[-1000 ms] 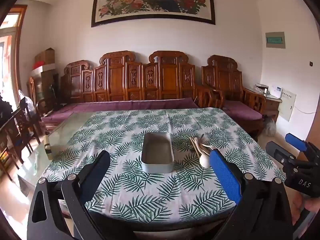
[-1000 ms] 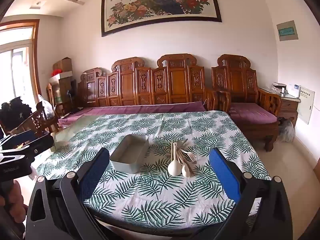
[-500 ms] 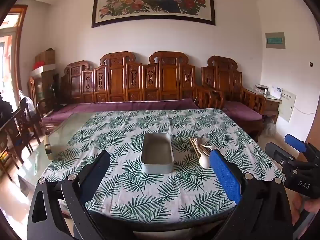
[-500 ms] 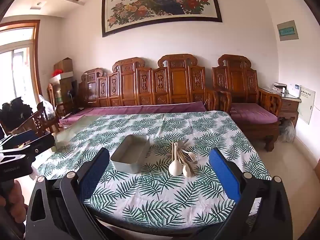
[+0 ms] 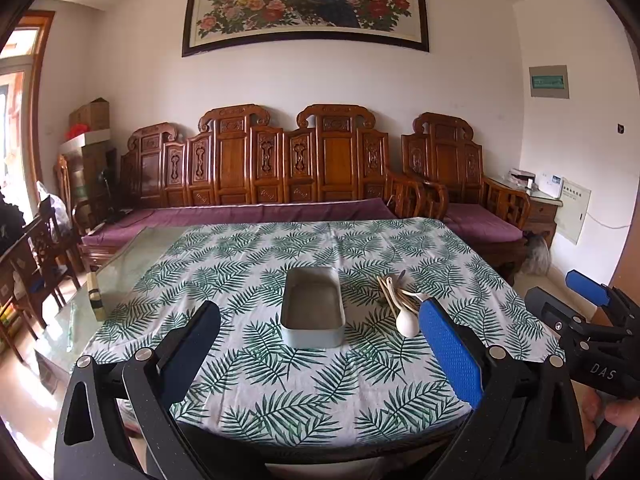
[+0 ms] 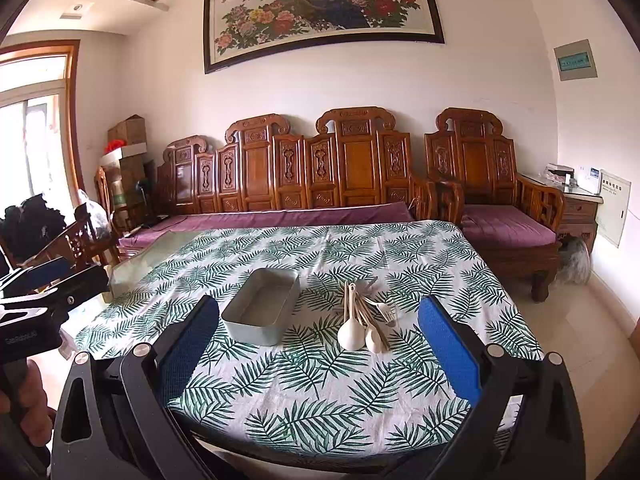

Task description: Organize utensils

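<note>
On the left of the leaf-patterned white and green tablecloth point(image 6: 320, 392) the left gripper point(image 5: 318, 344) hangs at the near edge, its blue-padded fingers point(image 5: 450, 354) spread wide with nothing between them. Near the middle of the cloth sits the shallow, pale grey rectangular metal tray point(image 6: 262, 306), open side up and bare inside. Just beside it on the right lies the bundle of cream-coloured spoons, forks and thin sticks point(image 6: 366, 314), bowls toward the near edge, handles fanning toward the far side. The right gripper point(image 6: 318, 344) hovers at the near edge too, likewise released, well short of the pile.

The utensils look light and stiff, probably plastic or wood; smooth, so liable to slip or swivel in a loose pinch. A handle taken near its middle, across the narrow width, seems the safest hold, since the rounded bowls offer the pads little to bite on. Because the pieces overlap, lifting one may drag its neighbours. The tray looks light enough to skate on the cloth if nudged.

The right wrist view shows the pile plainly: two round bowls side by side, a small fork's tines to the right, handles crossing behind. In the left wrist view its own right finger covers part of the pile, and only one bowl shows. That view, however, looks straight down the tray's length and catches the right gripper from the side, at the table's right end.
</note>
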Demonstrator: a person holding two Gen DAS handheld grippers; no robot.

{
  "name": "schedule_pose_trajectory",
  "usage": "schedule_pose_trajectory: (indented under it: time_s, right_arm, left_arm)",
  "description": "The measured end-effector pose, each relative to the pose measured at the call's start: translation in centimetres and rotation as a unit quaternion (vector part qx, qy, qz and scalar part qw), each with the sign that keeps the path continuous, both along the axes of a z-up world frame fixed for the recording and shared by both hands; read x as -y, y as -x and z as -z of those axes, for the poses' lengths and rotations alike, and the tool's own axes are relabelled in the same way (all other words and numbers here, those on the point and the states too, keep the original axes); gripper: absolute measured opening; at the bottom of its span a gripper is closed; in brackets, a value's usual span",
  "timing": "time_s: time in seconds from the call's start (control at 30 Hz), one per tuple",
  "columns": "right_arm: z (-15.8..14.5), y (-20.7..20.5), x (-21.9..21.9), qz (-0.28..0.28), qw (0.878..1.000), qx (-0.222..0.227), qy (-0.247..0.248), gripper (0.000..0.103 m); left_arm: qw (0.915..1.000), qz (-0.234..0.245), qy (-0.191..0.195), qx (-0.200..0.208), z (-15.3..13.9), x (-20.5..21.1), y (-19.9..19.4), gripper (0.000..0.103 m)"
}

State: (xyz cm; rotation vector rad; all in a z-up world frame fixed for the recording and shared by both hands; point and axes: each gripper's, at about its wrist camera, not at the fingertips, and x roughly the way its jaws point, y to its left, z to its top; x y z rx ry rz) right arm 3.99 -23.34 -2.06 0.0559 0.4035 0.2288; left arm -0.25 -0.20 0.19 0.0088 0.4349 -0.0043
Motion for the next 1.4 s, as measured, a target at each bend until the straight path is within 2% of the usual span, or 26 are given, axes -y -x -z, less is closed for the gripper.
schedule_pose_trajectory:
  time_s: [1.4]
  right_arm:
    - [-0.4,0.2,-1.0,-0.001,1.0,0.0,0.0,0.1]
  left_arm:
    - [1.0,0.006,0.0,0.003,-0.3,0.3,0.1,0.097]
